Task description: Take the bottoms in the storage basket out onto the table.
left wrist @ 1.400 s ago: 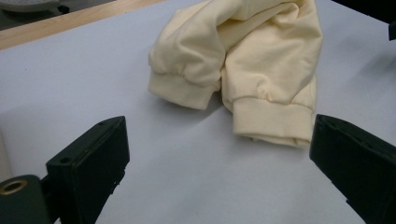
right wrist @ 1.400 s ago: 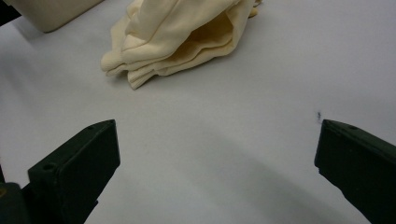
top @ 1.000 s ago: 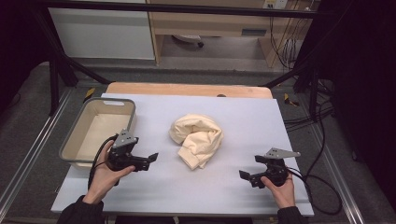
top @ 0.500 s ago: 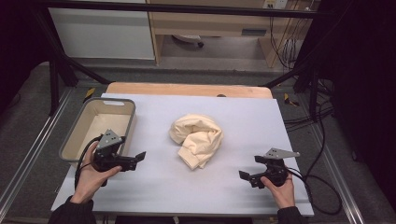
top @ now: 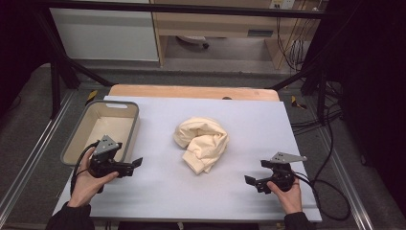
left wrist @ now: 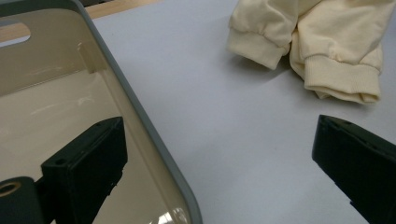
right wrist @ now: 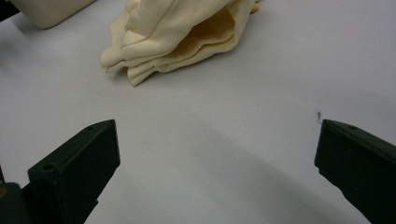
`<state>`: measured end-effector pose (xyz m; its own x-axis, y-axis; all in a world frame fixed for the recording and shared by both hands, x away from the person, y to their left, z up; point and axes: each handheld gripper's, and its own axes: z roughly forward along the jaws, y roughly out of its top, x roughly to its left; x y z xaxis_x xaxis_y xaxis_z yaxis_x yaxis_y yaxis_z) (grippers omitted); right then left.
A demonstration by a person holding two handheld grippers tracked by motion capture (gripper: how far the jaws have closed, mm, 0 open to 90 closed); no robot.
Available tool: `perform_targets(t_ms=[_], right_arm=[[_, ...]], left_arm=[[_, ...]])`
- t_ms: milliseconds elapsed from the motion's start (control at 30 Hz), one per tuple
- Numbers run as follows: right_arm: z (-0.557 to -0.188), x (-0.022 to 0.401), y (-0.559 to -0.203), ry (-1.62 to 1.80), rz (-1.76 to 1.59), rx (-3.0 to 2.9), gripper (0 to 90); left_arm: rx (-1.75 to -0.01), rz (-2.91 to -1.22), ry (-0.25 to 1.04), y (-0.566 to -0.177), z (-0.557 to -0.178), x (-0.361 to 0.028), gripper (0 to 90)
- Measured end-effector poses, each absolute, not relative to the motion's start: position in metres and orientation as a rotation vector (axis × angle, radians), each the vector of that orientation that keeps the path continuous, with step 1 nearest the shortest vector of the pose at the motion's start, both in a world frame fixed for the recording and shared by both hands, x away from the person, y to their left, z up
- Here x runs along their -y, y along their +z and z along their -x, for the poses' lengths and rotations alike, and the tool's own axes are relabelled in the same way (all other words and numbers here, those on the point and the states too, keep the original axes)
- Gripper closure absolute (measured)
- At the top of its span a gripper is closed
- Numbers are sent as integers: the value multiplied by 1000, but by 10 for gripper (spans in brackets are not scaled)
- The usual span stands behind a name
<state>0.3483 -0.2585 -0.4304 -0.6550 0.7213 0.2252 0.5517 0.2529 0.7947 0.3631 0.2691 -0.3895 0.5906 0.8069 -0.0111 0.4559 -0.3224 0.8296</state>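
Observation:
A crumpled cream sweatshirt [top: 202, 143] lies in a heap at the middle of the white table; its ribbed cuffs show in the left gripper view [left wrist: 317, 51] and its folded hem in the right gripper view [right wrist: 182, 37]. A person's left hand holds my left gripper [top: 135, 164] open beside the near right corner of a beige bin [top: 72, 146], with nothing between the jaws. In the left gripper view the bin's grey rim [left wrist: 154, 140] runs between the spread jaws. My right gripper [top: 250, 181] rests open near the table's front right, pointing left, apart from the sweatshirt.
The beige bin with a grey rim and a handle slot [left wrist: 14, 35] stands empty at the table's left. A wooden board edge [top: 191, 91] lines the far side. Cables [top: 330, 187] trail off the right edge. Bare white tabletop [top: 191, 191] lies between the grippers.
My left gripper has moved back and to the left, away from the sweatshirt toward the bin's near corner. The right gripper and the sweatshirt have stayed put.

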Motion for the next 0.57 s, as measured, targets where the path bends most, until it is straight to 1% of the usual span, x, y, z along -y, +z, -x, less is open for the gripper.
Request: perform_targets(t_ms=[567], right_arm=[[-349, 258, -431, 1355, -1207, -2339, 5]], left_arm=[[-1029, -1971, 524, -395, -363, -279, 30]])
